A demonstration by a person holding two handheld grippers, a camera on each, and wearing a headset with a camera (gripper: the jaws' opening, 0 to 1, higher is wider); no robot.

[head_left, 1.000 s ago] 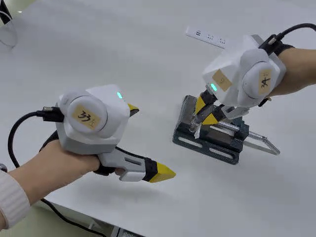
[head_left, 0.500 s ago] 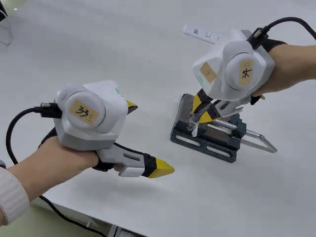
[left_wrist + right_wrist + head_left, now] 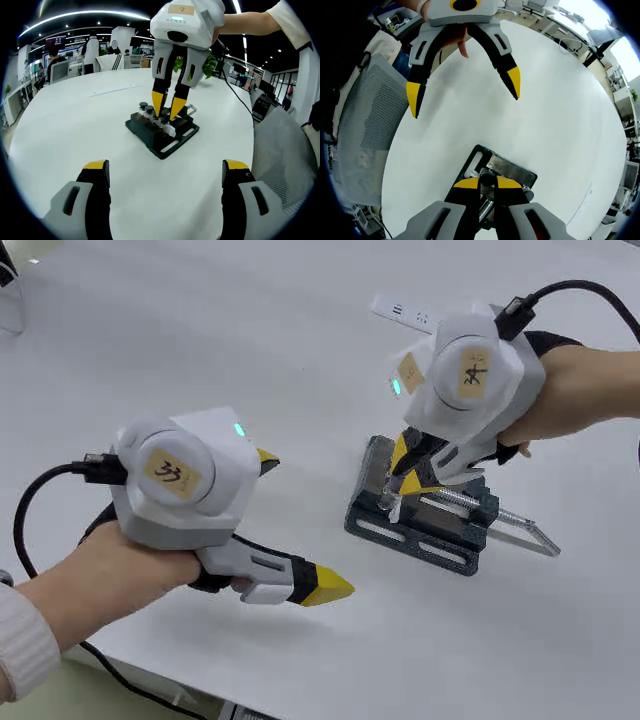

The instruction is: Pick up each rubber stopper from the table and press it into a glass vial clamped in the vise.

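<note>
Head view: L gripper point(image 3: 296, 523) jaws wide apart above table point(image 3: 200, 340), R gripper point(image 3: 405, 472) down at vise point(image 3: 425, 530); L gripper view: stoppered vials point(image 3: 148, 110) stand clamped in vise; R gripper view: jaws pinched on rubber stopper point(image 3: 486, 176) over vise.

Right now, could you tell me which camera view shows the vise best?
The left gripper view: nearly the whole vise shows, vials included. In the head view the right gripper overlaps it; in the right gripper view that gripper's own jaws hide its middle.
</note>
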